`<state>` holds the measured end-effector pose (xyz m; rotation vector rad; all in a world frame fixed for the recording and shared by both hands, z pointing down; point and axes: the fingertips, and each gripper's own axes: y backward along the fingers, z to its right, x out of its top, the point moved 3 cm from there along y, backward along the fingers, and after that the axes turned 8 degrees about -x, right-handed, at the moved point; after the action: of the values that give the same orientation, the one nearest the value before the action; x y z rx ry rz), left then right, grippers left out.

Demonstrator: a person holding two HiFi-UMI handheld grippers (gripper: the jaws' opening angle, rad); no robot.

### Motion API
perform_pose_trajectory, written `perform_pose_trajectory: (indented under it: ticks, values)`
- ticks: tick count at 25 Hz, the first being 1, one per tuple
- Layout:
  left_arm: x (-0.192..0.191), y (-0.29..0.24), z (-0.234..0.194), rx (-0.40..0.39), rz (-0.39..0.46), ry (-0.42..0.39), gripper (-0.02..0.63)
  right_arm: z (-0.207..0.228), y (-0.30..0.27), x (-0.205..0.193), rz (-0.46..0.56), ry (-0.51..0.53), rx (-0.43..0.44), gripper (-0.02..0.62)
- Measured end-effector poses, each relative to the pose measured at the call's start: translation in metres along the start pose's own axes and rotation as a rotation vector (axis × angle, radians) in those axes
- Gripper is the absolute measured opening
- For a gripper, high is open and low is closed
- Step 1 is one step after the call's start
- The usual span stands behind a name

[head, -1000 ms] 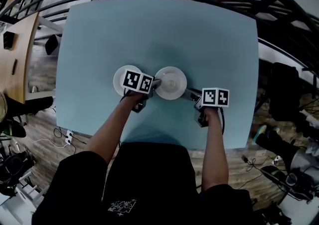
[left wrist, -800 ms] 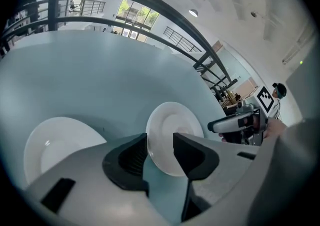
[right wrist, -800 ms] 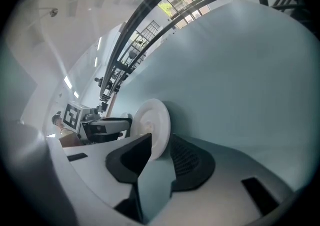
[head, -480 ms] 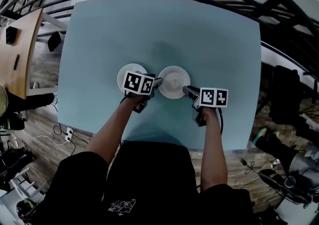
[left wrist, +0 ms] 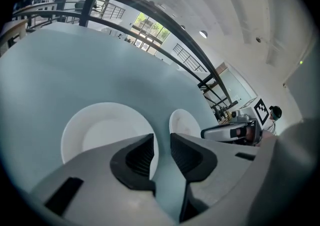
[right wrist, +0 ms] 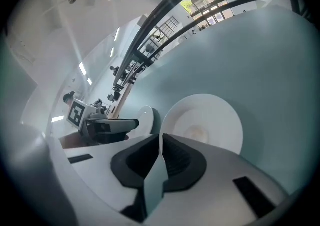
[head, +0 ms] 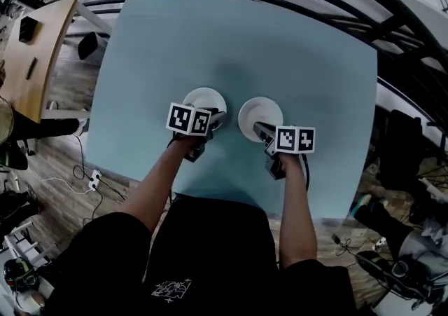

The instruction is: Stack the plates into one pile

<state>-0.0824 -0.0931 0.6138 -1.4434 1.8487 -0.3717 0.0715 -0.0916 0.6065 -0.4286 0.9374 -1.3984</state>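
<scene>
on the pale blue worktop [head: 245,41], two white plates lying side by side and apart, not yet one pile. at right, the right claw [right wrist: 161,142], parked just beside the right plate [head: 262,113] a second ago, now over its near edge, jaws freshly closed to a narrow pinch with the rim caught between them. at left, the left claw [left wrist: 161,142], jaws eased in a little just now yet standing wide, nothing gripped, only the edge of the left plate [left wrist: 100,130] and bare worktop showing through the gap; now off the right plate's side edge, where it sat a second ago. likely meaning: grasp secured, pick-up of the right plate next, then a carry across onto the left one. no telling yet whether lifted clear of the worktop.
</scene>
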Motion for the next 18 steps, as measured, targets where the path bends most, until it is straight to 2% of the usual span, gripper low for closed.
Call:
perform_pose_trajectory:
  ticks: [4,18]
  values:
    - [-0.003,0.024,-0.013,0.011,0.041,0.017,0.054,-0.021,-0.011,0.001,-0.007,0.025,0.012,0.015]
    - [-0.010,0.087,-0.072,0.044,0.089,0.028,0.021,-0.075,-0.061,-0.023,-0.021,0.022,0.040,0.009]
